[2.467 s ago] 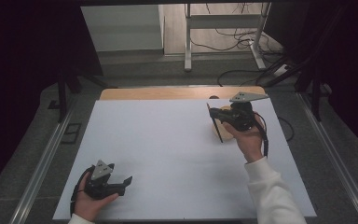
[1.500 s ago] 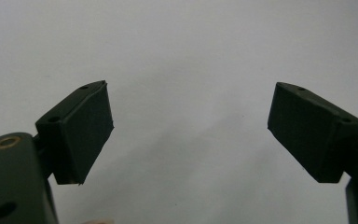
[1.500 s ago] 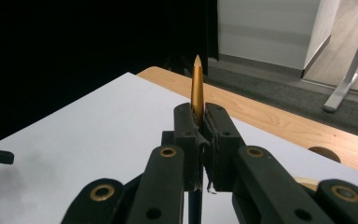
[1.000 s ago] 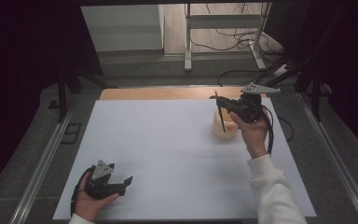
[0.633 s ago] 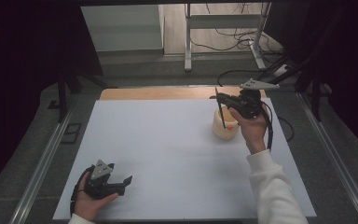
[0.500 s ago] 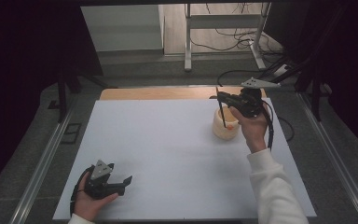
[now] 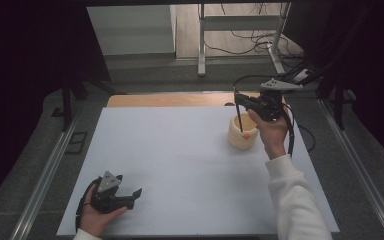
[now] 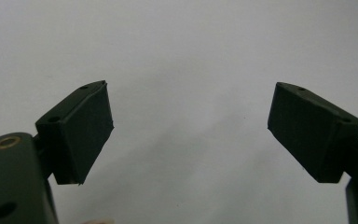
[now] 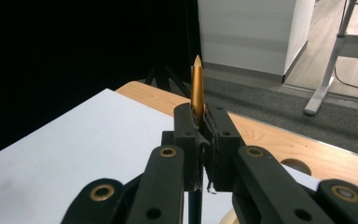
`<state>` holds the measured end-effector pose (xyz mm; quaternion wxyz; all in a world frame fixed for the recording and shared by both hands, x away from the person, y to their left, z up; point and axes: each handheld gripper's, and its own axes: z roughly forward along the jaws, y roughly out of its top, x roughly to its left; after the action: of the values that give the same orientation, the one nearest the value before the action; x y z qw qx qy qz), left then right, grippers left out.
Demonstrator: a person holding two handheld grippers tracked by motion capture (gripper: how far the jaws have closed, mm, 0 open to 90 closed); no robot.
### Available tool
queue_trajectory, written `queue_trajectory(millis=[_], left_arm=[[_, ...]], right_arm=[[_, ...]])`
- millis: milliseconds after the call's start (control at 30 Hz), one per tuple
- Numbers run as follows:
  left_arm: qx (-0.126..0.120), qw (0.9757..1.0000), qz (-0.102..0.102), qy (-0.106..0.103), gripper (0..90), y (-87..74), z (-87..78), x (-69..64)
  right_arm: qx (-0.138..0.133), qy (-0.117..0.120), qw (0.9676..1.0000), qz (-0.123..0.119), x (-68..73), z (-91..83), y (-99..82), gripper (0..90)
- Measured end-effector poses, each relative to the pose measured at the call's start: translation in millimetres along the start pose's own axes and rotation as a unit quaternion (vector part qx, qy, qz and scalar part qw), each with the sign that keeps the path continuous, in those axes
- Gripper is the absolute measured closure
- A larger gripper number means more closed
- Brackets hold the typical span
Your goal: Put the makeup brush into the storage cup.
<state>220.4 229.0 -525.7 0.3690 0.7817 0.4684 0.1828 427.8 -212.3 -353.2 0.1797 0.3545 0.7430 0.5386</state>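
Clamping a pencil [image 9: 196,86], right hand-held gripper [image 9: 200,122] above cup [image 7: 242,134]

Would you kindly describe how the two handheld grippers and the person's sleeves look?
Both grippers, left gripper and right gripper, are black, with linkage arms on brass-coloured pivots, flat rectangular pads, a grey three-cornered plate on top and a trailing black cable. The sleeve is white.

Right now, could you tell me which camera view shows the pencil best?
The right gripper view: the pencil stands close up, pinched between the shut jaws of the right gripper, tip upward. The high view shows it as a thin dark stick over the cream cup.
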Motion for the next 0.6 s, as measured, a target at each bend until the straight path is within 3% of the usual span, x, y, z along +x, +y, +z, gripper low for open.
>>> queue_trajectory(millis=[600], left_arm=[[0.002, 1.0, -0.001, 0.0, 14.5, -0.3, 0.2, 0.9]], right_arm=[[-0.02, -0.027, 0.9992, 0.021, -21.6, 7.3, 3.8, 85.1]])
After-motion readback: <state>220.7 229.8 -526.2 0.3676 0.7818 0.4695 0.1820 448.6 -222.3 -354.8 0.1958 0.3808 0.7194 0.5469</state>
